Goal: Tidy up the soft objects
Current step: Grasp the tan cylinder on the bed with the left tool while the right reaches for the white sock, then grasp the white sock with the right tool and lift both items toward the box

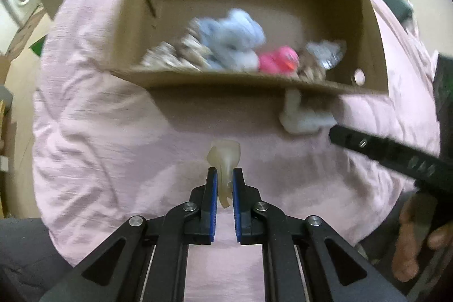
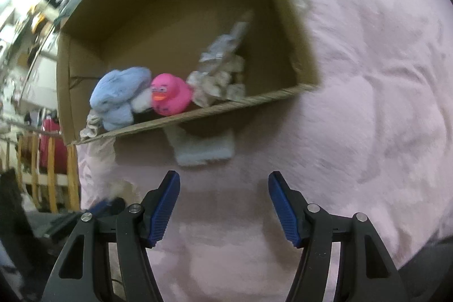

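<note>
A pink bedspread (image 1: 113, 132) carries the cardboard box (image 1: 373, 47), already holding a blue plush (image 1: 232, 38) and pink duck (image 2: 170, 95). Just before the box's near wall, the left gripper (image 1: 225, 177) pinches a small translucent piece (image 1: 225, 157), possibly rubbery; lift it clear over that wall before releasing. The right gripper (image 2: 223, 188) stands open, empty.

The cardboard box (image 1: 215, 81) blocks a good deal: its near wall hides the lower halves of the blue plush toy (image 1: 235, 41) and pink duck (image 1: 279, 58) inside, and covers the top of the white cloth (image 1: 303, 118) just outside it. Motion blur smears everything in the box (the grey crumpled item (image 1: 325, 54) beside the duck cannot be identified).
</note>
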### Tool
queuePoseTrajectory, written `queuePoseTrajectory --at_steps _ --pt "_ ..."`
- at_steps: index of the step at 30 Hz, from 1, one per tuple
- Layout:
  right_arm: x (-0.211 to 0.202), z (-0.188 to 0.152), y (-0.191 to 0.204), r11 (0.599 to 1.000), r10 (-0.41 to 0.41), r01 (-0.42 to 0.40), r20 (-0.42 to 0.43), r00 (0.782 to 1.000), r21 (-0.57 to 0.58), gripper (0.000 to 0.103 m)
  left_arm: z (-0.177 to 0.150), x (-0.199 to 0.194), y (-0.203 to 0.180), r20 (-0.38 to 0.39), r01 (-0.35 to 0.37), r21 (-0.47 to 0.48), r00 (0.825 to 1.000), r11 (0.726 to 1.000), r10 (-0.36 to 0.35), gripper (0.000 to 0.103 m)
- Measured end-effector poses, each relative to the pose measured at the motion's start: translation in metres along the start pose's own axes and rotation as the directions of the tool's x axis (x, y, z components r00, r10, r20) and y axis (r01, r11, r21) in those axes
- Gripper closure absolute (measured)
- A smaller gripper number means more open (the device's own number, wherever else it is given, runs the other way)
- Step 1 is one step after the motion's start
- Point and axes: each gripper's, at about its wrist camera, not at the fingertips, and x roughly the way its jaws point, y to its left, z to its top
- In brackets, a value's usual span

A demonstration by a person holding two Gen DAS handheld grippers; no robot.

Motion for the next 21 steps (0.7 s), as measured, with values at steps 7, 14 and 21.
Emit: queuePoseTrajectory --at_steps 7,14,21 --pt "0.017 0.002 0.027 0.989 -0.064 0.068 0.032 0.997 -0.134 0.034 0.006 -0.014 0.023 0.039 -0.010 -0.041 0.999 0.999 0.012 0.094" --pt "0.030 0.004 0.038 0.974 -0.090 0.100 0.053 0.994 -0.203 0.034 0.006 -0.007 0.016 0.043 -0.023 -0.046 0.999 0.999 0.025 0.094" --pt "0.038 -0.001 0.050 0.955 -0.078 0.083 0.029 0.997 -0.284 0.075 0.008 -0.003 0.014 0.052 -0.042 -0.047 0.998 0.998 0.045 0.094"
